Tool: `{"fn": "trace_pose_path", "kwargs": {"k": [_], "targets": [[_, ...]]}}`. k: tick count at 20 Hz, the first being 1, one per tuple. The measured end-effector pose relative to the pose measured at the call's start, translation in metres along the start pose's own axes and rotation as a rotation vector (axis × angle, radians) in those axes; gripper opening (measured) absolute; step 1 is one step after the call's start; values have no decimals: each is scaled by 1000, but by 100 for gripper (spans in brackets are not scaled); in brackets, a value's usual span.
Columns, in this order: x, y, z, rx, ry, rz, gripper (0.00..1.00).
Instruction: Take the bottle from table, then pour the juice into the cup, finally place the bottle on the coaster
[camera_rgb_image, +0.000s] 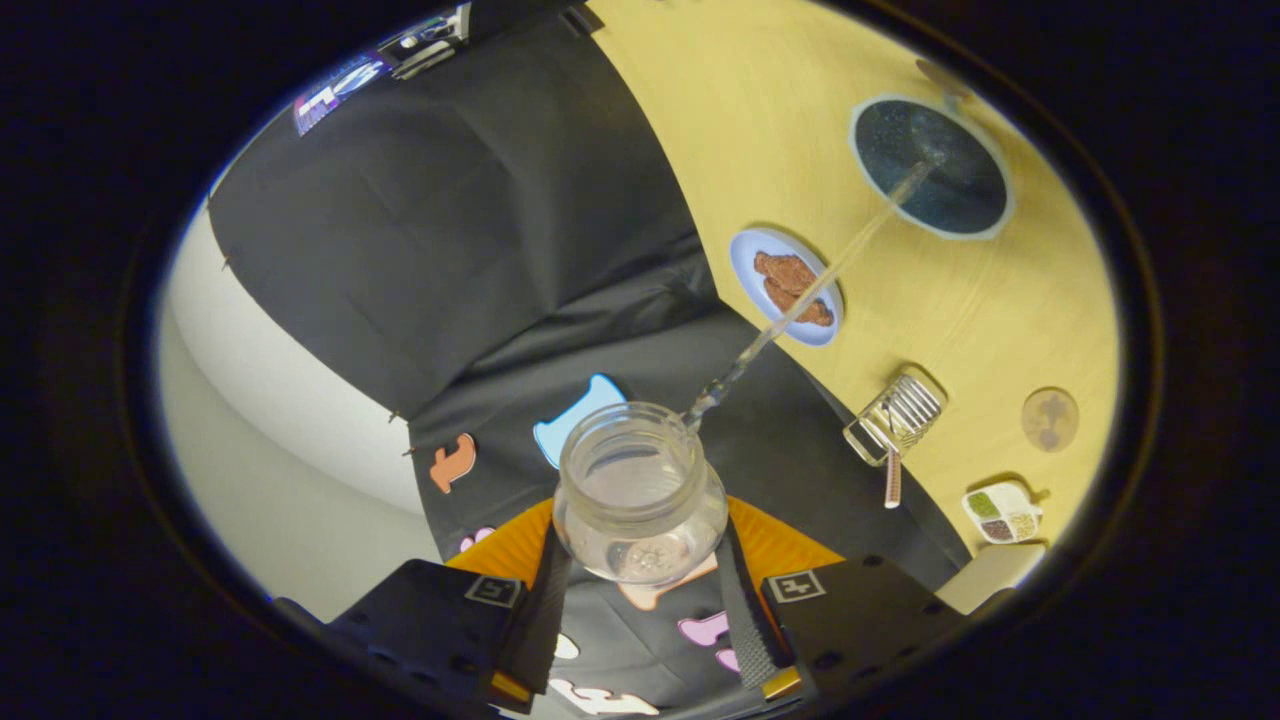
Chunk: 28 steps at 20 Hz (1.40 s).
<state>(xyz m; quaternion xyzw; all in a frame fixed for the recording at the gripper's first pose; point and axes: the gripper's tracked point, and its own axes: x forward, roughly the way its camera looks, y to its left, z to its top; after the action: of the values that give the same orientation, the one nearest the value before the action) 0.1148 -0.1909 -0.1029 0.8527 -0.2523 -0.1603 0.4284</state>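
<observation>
The one camera rides on the gripper (640, 600) and looks forward along its two fingers, which press on a clear bottle (640, 490) close before the lens. The view is rolled steeply, facing the booth's black cloth wall, with the yellow desk (960, 300) tilted beyond, farther off.

The bench (780, 120) is pale yellow wood. A clear bottle (640, 495) pours into a dark speckled cup (930, 170). Brown food lies on a light-blue plate (750, 262).

Clear glossy bottle (640, 495), matt wooden table (790, 130)
</observation>
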Motion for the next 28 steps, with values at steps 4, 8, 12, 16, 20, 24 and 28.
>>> {"fn": "trace_pose_path", "kwargs": {"k": [4,8,12,16,20,24,28], "targets": [[-1,7,-6,20,-2,8,74],[-3,15,-7,29,-6,21,74],[-2,17,-7,20,-15,22,74],[3,0,-7,-63,-15,-31,74],[2,-22,-2,-237,-13,-106,74],[-8,-41,15,-494,-33,-187,74],[-24,-59,16,-758,17,-260,74]]}}
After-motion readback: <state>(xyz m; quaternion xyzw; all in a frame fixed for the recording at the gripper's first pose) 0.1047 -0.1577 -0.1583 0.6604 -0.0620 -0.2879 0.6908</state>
